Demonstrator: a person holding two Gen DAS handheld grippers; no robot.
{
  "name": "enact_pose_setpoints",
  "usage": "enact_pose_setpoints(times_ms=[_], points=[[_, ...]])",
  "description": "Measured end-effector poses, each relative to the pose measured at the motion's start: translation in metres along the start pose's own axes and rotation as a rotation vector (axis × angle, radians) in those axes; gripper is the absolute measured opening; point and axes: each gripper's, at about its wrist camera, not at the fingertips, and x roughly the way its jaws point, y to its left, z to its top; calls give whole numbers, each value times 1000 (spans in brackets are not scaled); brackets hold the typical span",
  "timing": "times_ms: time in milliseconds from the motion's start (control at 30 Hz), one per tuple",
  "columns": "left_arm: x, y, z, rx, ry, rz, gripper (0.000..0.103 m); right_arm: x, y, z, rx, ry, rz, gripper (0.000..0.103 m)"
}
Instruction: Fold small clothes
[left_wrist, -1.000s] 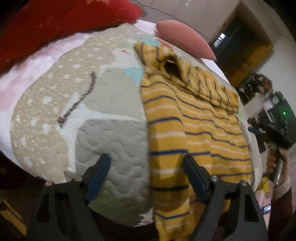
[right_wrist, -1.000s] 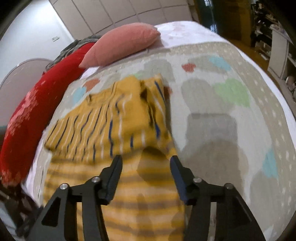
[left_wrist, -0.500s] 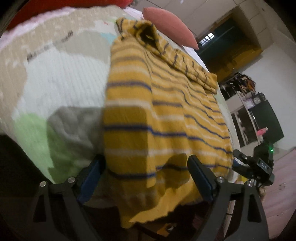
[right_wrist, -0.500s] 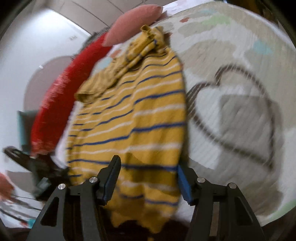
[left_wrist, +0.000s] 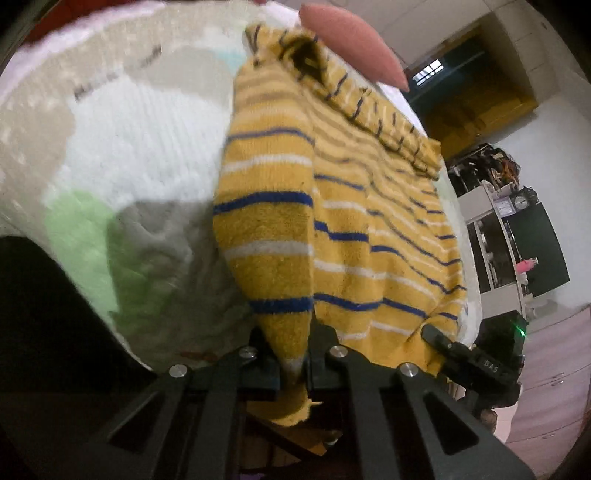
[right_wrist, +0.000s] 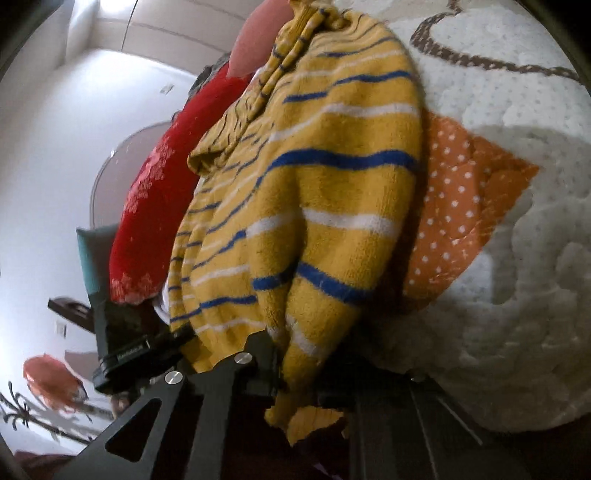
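A yellow knit sweater (left_wrist: 351, 206) with blue and white stripes lies on a quilted bed cover (left_wrist: 122, 147), its hem hanging over the near edge. My left gripper (left_wrist: 291, 358) is shut on the hem's left corner, the fabric pinched between its jaws. My right gripper (right_wrist: 284, 369) is shut on the hem's other corner of the sweater (right_wrist: 314, 192). The right gripper's body also shows in the left wrist view (left_wrist: 476, 362), at the sweater's lower right. The collar and folded sleeves lie at the far end.
A pink pillow (left_wrist: 351, 40) lies beyond the collar. A red blanket (right_wrist: 155, 199) lies along the sweater's far side. The quilt (right_wrist: 517, 240) has an orange dotted patch. Shelves and a clock (left_wrist: 517, 221) stand at the right.
Both grippers were open over the hem and have now closed on its two corners. The cameras dropped lower to the bed edge.
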Motion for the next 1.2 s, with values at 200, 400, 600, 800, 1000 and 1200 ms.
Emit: enact_pose_setpoints(times_ms=[200, 400, 600, 800, 1000, 1200], points=[[-52, -9, -14, 42, -67, -11, 8, -38, 32, -23, -109, -5, 14, 10], [-69, -14, -26, 79, -96, 33, 8, -52, 54, -59, -160, 29, 25, 10], [-76, -20, 11, 83, -144, 4, 8, -54, 66, -35, -199, 15, 20, 10], [-76, -47, 76, 144, -225, 11, 8, -61, 115, 30, -305, -77, 61, 11], [-42, -76, 156, 215, -254, 74, 8, -41, 138, 113, -348, -153, 2, 11], [20, -72, 238, 162, -192, 96, 8, 1, 117, 198, -270, -165, -61, 11]])
